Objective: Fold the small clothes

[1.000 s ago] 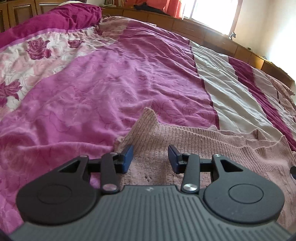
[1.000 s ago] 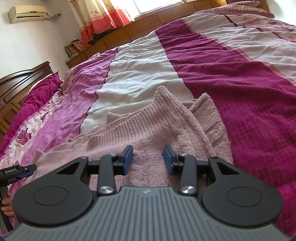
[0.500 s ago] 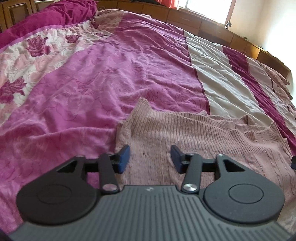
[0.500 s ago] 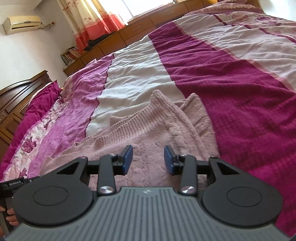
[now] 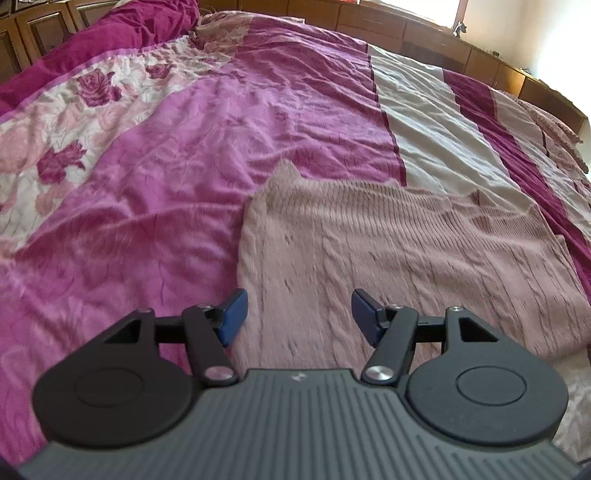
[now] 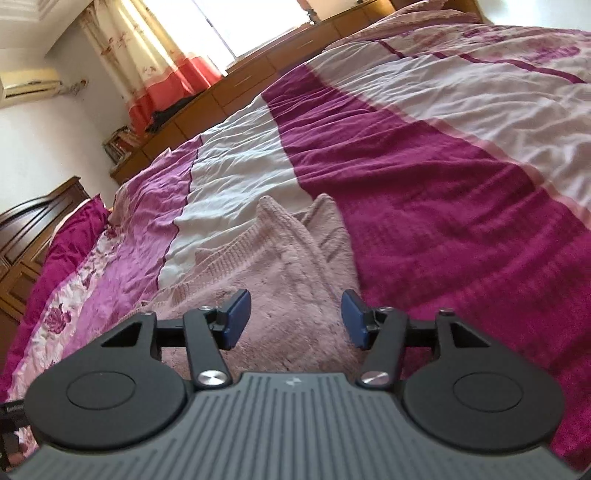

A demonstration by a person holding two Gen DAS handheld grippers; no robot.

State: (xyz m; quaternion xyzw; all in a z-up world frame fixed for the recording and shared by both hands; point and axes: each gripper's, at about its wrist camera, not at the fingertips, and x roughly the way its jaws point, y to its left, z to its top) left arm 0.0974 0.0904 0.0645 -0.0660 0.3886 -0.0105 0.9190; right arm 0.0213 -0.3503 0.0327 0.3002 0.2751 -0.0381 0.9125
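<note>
A dusty-pink knitted sweater (image 5: 388,243) lies folded flat on the bed, its ribbed edge toward the far side. My left gripper (image 5: 299,317) hovers above the sweater's near left part, jaws opening, blue pads clear of the knit and nothing held between them. In the right wrist view the same sweater (image 6: 280,266) shows its right end, with two pointed corners sticking up at the far side. My right gripper (image 6: 295,321) hangs over that end, jaws opening too, with only the knit lying below them.
The bed is covered by a bedspread (image 5: 184,158) in magenta, pink, white and rose-print stripes. Wooden cabinets (image 5: 406,33) line the far wall under a bright window. A dark wooden headboard (image 6: 33,221) and a red-and-cream curtain (image 6: 155,74) stand at the left.
Both grippers' jaws have widened and both have drawn back from the sweater, which now shows more fully. The right wrist view has rolled, so the bed looks tilted.
</note>
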